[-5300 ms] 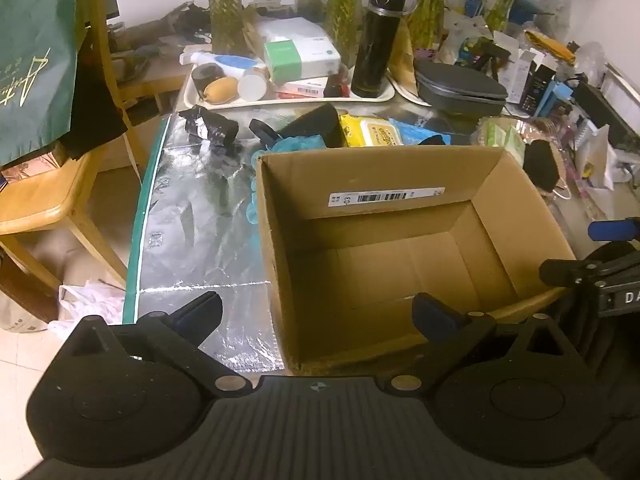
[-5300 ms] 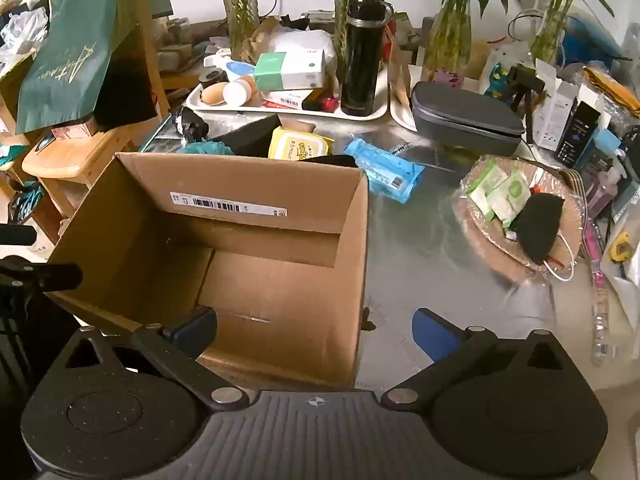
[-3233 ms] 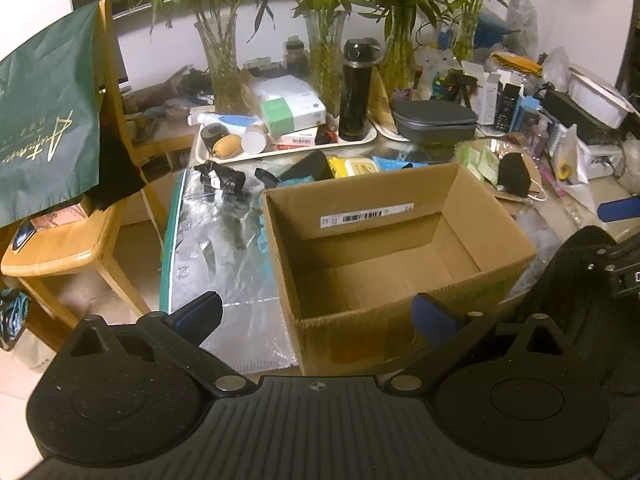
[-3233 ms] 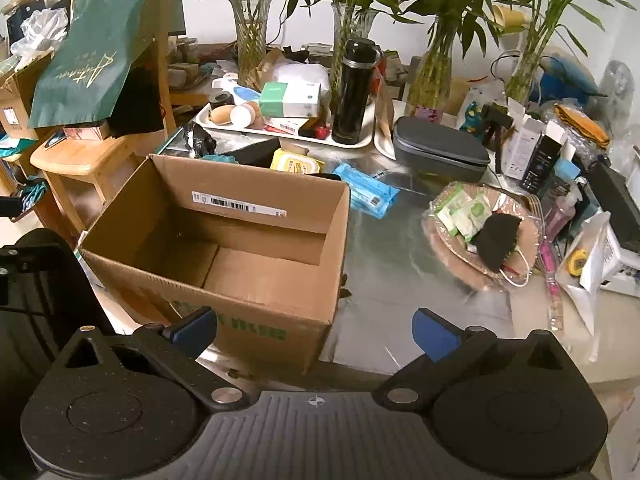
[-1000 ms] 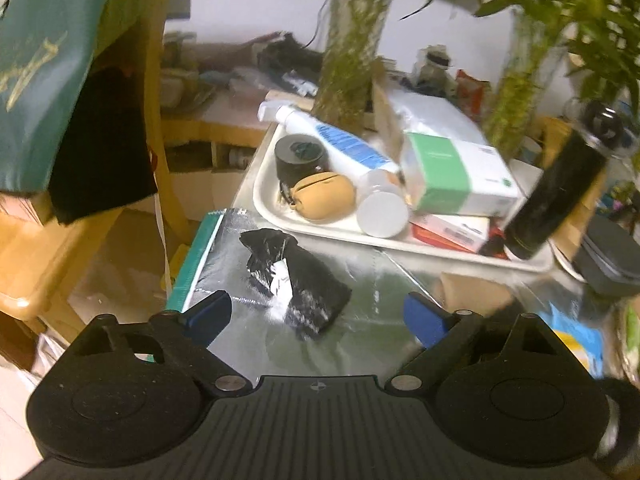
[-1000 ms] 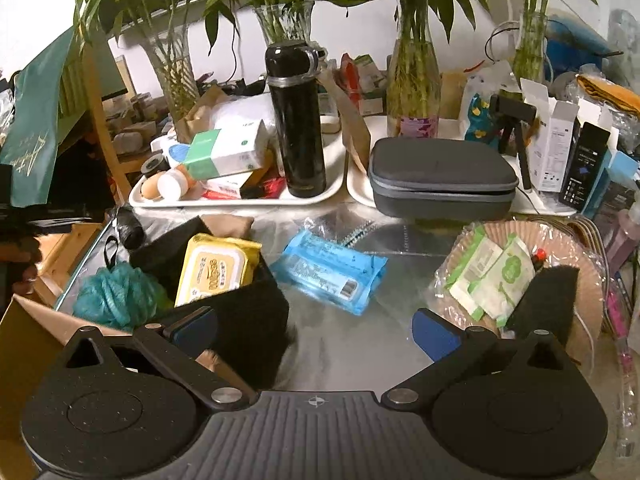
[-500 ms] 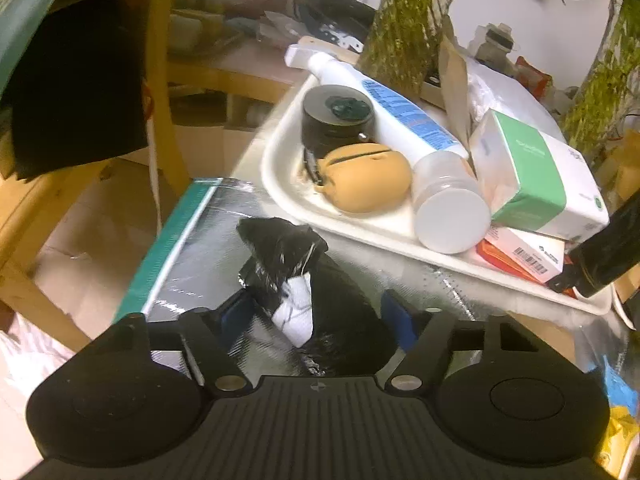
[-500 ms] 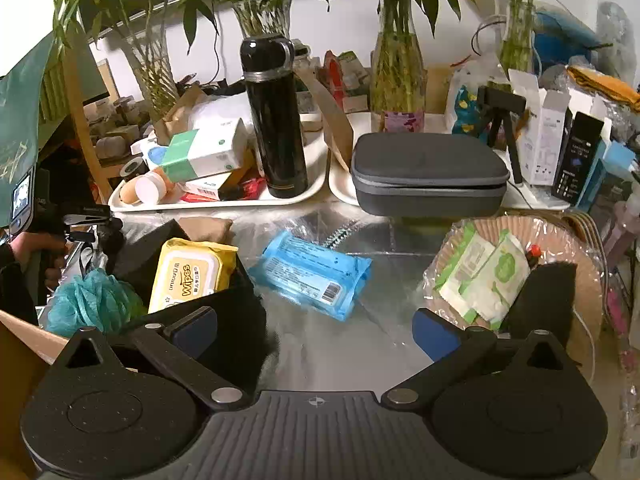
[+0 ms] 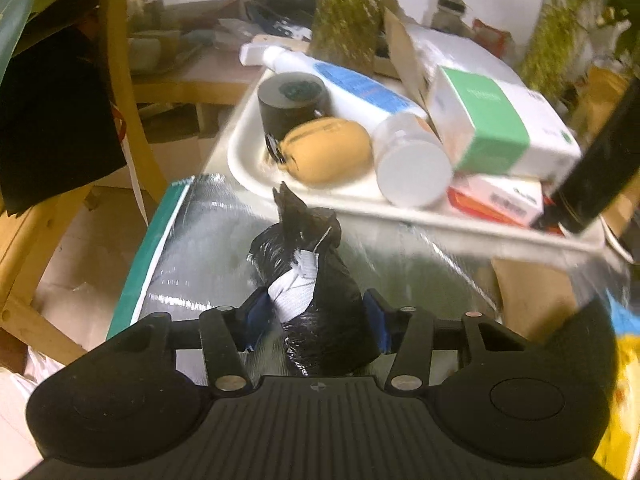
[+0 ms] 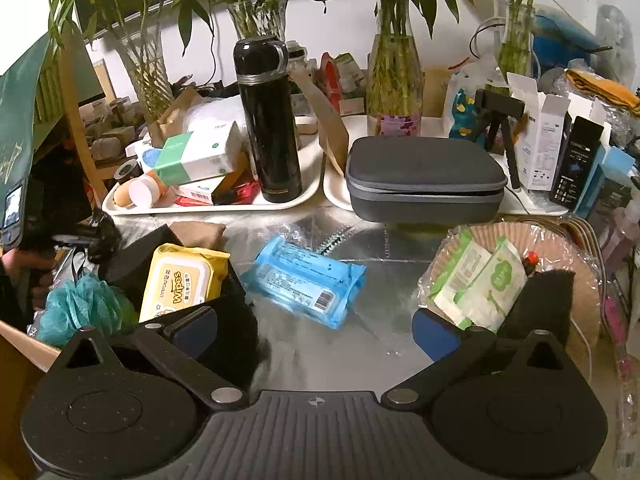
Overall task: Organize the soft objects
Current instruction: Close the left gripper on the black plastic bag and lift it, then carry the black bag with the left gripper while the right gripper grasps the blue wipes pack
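The foil-covered surface (image 9: 208, 240) fills the lower middle of the left wrist view. There the left claw (image 9: 314, 314) has just been closing and now pinches the black plastic bundle (image 9: 316, 280), which a second ago lay free ahead of wide-spread jaws; the pickup looks secured. The right claw (image 10: 316, 330) hangs open and empty, bottom centre, above the blue wipes pack (image 10: 306, 280).
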`<state>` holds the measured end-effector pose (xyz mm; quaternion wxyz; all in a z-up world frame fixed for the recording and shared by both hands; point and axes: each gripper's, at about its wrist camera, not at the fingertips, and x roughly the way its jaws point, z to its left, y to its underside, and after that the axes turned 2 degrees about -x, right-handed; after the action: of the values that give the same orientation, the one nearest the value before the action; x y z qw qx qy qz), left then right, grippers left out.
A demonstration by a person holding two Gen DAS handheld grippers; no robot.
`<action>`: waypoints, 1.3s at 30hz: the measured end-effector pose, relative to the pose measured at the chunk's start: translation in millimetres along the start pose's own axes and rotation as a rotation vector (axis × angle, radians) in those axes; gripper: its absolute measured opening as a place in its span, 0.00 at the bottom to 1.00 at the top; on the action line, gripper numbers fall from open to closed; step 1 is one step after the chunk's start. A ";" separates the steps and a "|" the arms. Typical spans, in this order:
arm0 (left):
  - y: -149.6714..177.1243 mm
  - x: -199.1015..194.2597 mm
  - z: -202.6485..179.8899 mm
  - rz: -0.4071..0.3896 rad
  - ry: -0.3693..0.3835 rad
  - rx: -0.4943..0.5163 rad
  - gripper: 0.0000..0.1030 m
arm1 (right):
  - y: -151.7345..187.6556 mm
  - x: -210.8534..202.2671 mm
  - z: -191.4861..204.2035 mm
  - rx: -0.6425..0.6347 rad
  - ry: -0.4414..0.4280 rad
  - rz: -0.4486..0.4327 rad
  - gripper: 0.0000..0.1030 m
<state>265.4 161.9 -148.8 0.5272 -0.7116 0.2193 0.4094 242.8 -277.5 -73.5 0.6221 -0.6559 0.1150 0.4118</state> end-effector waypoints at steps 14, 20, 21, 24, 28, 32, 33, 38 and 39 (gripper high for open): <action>22.5 -91.4 11.4 -0.075 0.054 0.110 0.47 | -9.4 23.6 -3.9 -0.025 0.048 0.016 1.00; 29.3 -131.9 16.5 -0.119 0.091 0.113 0.47 | -13.0 33.9 -3.1 -0.078 0.069 -0.009 1.00; 30.3 -139.0 17.5 -0.126 0.101 0.112 0.47 | -13.7 36.4 -2.9 -0.088 0.067 -0.004 1.00; 31.9 -156.8 19.4 -0.146 0.129 0.105 0.47 | -16.2 43.4 -1.7 -0.129 0.029 0.018 1.00; 33.5 -182.2 18.8 -0.175 0.167 0.104 0.47 | -19.2 55.7 2.9 -0.198 0.016 0.036 1.00; 37.7 -207.1 15.3 -0.208 0.219 0.105 0.47 | -21.0 70.0 8.5 -0.284 0.027 0.034 1.00; 38.7 -213.5 13.4 -0.216 0.232 0.108 0.47 | -21.0 74.2 10.0 -0.307 0.018 0.028 1.00; 46.1 -234.3 5.6 -0.237 0.285 0.134 0.47 | -23.0 98.6 12.1 -0.354 -0.010 0.032 1.00; 47.1 -237.4 4.0 -0.239 0.294 0.134 0.47 | -22.9 105.5 12.9 -0.363 -0.009 0.041 1.00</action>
<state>94.0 120.8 17.2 0.5807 -0.7479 0.2346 0.2202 319.8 -223.0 -127.6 0.4855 -0.7532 0.0494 0.4412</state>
